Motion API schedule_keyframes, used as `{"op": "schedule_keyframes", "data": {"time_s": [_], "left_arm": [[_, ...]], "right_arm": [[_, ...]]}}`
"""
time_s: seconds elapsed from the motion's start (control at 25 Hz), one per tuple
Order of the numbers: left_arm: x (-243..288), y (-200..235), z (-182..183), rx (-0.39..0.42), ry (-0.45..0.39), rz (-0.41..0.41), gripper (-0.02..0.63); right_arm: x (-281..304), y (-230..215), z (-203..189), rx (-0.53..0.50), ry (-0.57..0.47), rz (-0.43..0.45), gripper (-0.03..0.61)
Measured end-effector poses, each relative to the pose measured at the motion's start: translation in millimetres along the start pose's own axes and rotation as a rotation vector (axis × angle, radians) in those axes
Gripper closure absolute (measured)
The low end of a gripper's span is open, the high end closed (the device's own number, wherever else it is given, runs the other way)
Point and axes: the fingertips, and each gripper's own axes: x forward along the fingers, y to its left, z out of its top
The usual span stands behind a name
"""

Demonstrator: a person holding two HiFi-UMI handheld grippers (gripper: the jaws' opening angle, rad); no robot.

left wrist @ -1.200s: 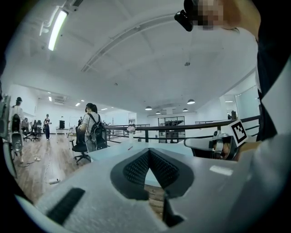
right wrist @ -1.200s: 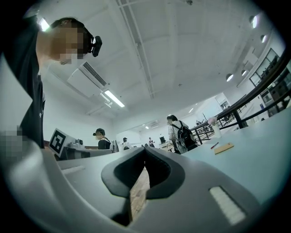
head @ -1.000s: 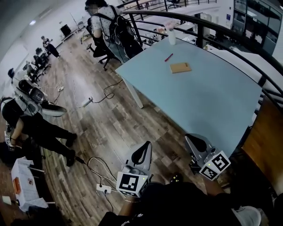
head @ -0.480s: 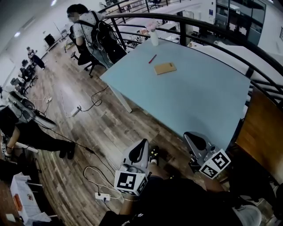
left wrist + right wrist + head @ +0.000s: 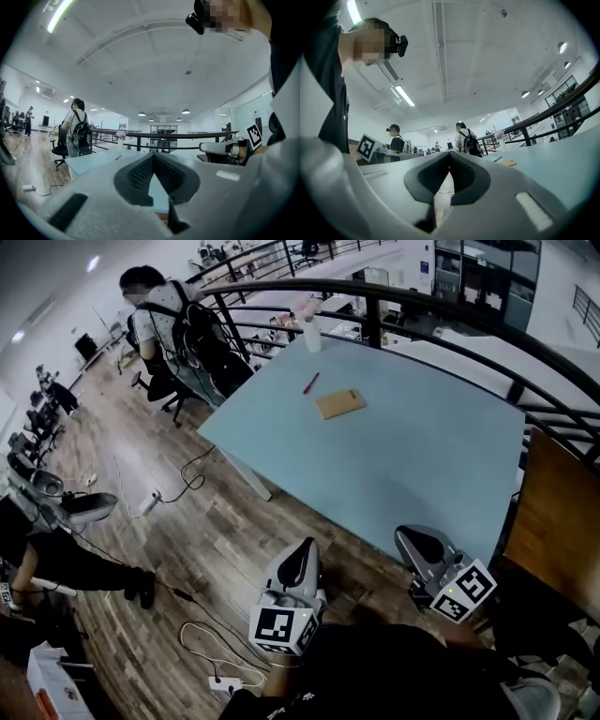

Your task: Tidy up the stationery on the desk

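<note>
A red pen (image 5: 310, 382) and a tan notebook (image 5: 339, 403) lie on the far part of the pale blue desk (image 5: 422, 456); a vase of pink flowers (image 5: 310, 329) stands at its far corner. My left gripper (image 5: 307, 549) and right gripper (image 5: 411, 536) hang close to my body, short of the desk's near edge, both shut and empty. In the right gripper view the notebook (image 5: 507, 162) and pen (image 5: 497, 159) show far beyond the shut jaws (image 5: 449, 153). The left gripper (image 5: 153, 155) points over the desk (image 5: 93, 161).
A person with a backpack (image 5: 178, 329) sits on a chair past the desk's left corner. A black railing (image 5: 450, 310) runs behind the desk. Cables and a power strip (image 5: 223, 683) lie on the wooden floor. A brown panel (image 5: 553, 512) stands at the right.
My view has swung, so the desk, pen and notebook sit further left and a little lower in the head view. Both grippers stay shut near my body.
</note>
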Motion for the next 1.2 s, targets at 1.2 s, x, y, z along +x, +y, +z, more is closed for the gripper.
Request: {"op": "schedule_keyframes", "data": {"time_s": [1.2], "left_arm": [[174, 192, 36, 0.011, 0.047, -0.218, 0.615]], "right_arm": [[211, -96, 13, -0.024, 0.017, -0.219, 0.573]]}}
